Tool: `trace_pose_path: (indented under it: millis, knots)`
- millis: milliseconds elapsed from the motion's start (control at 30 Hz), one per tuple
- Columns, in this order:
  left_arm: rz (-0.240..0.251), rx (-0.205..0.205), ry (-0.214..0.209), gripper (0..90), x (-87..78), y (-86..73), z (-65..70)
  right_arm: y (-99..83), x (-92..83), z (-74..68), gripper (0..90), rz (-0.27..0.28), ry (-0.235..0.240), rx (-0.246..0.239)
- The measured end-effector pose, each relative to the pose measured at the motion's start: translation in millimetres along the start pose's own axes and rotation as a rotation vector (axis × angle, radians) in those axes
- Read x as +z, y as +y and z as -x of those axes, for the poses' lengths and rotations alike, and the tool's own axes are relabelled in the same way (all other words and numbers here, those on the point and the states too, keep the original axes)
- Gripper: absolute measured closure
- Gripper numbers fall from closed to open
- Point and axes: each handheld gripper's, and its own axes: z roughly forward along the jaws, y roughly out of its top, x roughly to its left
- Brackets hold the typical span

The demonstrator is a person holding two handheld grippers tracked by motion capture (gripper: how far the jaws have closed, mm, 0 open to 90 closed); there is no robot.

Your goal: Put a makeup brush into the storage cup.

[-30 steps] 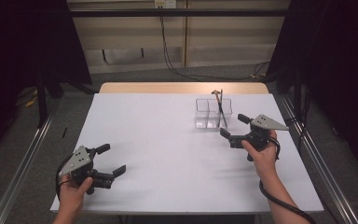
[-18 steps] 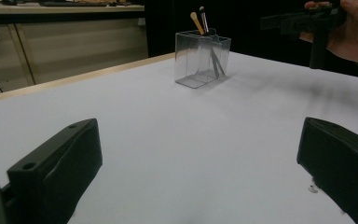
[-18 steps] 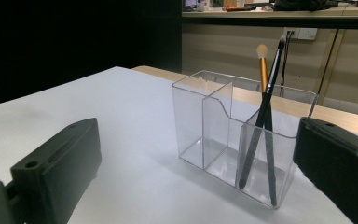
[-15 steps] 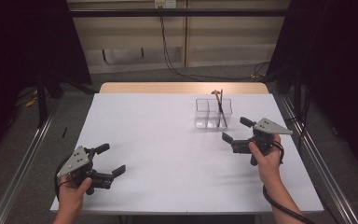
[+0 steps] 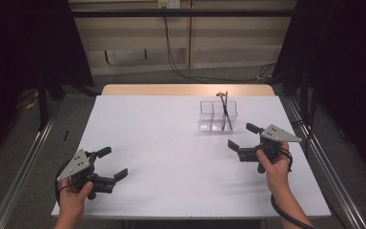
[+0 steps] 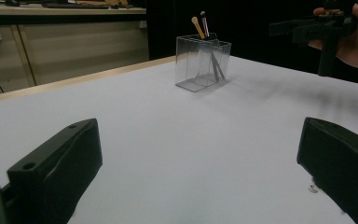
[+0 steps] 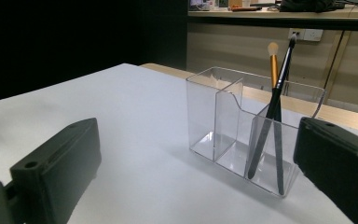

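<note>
High view, from left to right. The left gripper (image 5: 108,164) is held in the person's left hand (image 5: 71,200) over the near left corner of the white table (image 5: 171,143); its jaws are spread wide and hold nothing. The middle of the table is bare. Toward the far right stands a clear divided organizer (image 5: 218,116), upright on the table surface, just short of the strip of wooden table edge (image 5: 186,89) that shows beyond the white cover. Two makeup brushes lean in its right-hand compartment: a dark-handled brush (image 5: 226,112) and a gold-handled brush (image 5: 220,97) whose pale tip rises above the rim. The right gripper (image 5: 244,137), grasped by the right hand (image 5: 274,167), hovers near the organizer on its near right side, apart from it; its jaws are likewise spread and empty.

Left gripper view. The two black jaws stand far apart at the lower corners, with only table between them. The organizer (image 6: 203,63) appears well beyond them, the brush tips projecting above it, and the other gripper and hand show at the upper right.

Right gripper view. The jaws are parted, and the organizer (image 7: 223,116) sits close ahead between them, untouched. Both brushes (image 7: 274,100) occupy the compartment nearest the right-hand jaw; the other compartments hold nothing.
</note>
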Motion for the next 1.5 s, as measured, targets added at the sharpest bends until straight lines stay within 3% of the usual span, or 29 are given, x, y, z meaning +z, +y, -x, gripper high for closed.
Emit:
trace_pose_path:
  millis: [1500]
  knots:
    - [-0.005,-0.006,-0.004,0.0,3.3,-2.7,-3.9,-20.6,-35.7,5.0,0.8,-0.027,0.016,0.009]
